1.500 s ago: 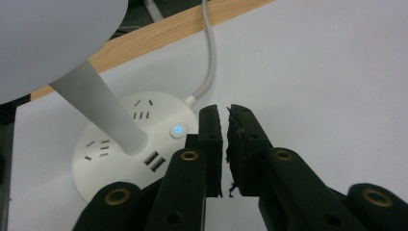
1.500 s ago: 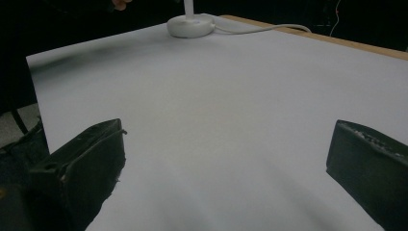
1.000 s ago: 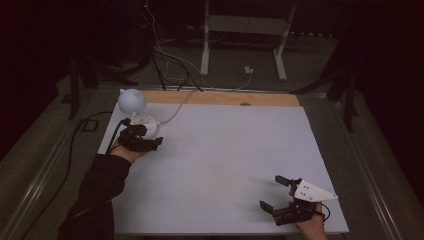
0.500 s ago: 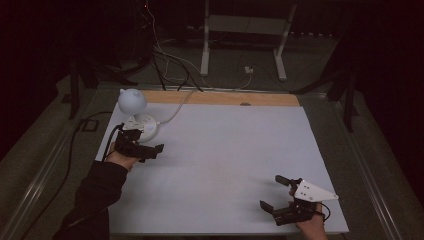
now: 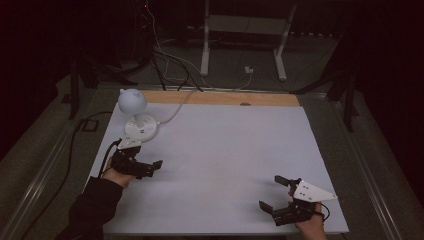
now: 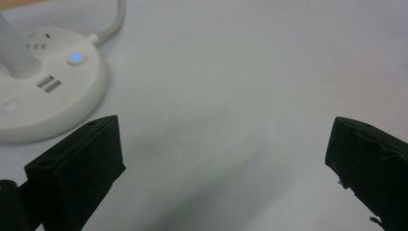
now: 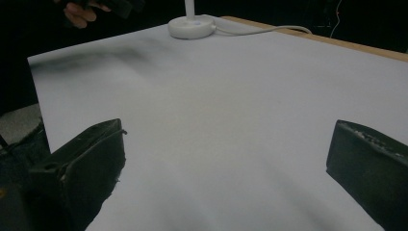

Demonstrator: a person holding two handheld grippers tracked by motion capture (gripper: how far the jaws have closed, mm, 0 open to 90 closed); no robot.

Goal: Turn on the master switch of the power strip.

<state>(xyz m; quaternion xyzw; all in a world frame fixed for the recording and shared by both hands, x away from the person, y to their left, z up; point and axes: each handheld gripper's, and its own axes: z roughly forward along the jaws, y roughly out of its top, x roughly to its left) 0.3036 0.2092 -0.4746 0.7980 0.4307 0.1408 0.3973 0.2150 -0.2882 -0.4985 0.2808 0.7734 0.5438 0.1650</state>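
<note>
High view. White lamp (image 5: pixel 134 116) near the far left corner of the table (image 5: pixel 225 150): round globe head on a short stalk over a flat round base, white cord (image 5: pixel 175 107) curving off the base toward the far wooden edge. Left gripper (image 5: pixel 145 169) just in front of the lamp base, near the left edge, apart from the base, jaws spread and pointing right across the surface. Left hand (image 5: pixel 114 175) wrapped around it from behind, dark sleeve (image 5: pixel 90 210) running down to the near edge. Right gripper (image 5: pixel 276 192) by the near right corner, jaws wide apart, holding nothing, pointing left; grey plate on top; right hand (image 5: pixel 310 225) at the near edge.

Left gripper view. Lamp base (image 6: pixel 43 91) at upper left: smooth white disc with a lit blue button, two slots beside it, a faint round pad lower down. Stalk rising off the top edge. Cord leaving the base at the top. Both black jaws well apart, bare white surface between them, nothing gripped, left jaw near the base rim but clear of it.

Right gripper view. Lamp base (image 7: pixel 191 26) far off at the far edge of the surface, cord trailing right along the wooden strip. Fingers of the left hand (image 7: pixel 79 12) in the upper left corner. Jaws released, wide, empty surface between.
</note>
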